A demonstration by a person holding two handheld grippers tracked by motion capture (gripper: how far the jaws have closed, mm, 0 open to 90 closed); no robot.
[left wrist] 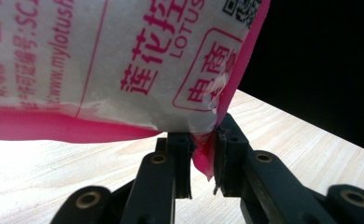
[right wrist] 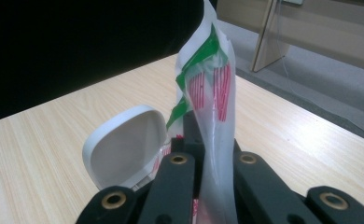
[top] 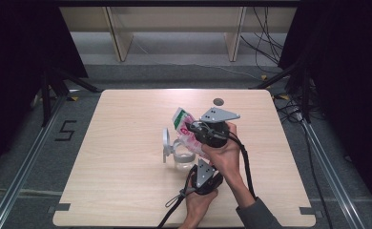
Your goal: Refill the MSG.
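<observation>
both tools clamped on the pink-edged bag (top: pixel 190 136) above the lidded jar (top: pixel 177 155): left tool (left wrist: pixel 201 161), right tool (right wrist: pixel 213 161).

Pink-white printed bag (top: pixel 188 136) tilted over clear jar (top: pixel 180 160), lid open.

High view: fixed camera above the near edge, facing forward and down, far enough to take in the whole pale wooden table (top: pixel 127 157), the grey floor and the wooden shelf legs beyond. Left gripper view: camera on the left gripper (left wrist: pixel 201 161), looking along its black jaws, very near the white plastic bag with pink print (left wrist: pixel 115 60), table surface behind. Right gripper view: camera on the right gripper (right wrist: pixel 213 163), looking along its jaws toward the far side, very near the same bag's clear green-and-red end. Shared: bag (top: pixel 186 133), table, and white hinged lid (right wrist: pixel 124 144) of the clear jar, seen also from above (top: pixel 167 143).
</observation>
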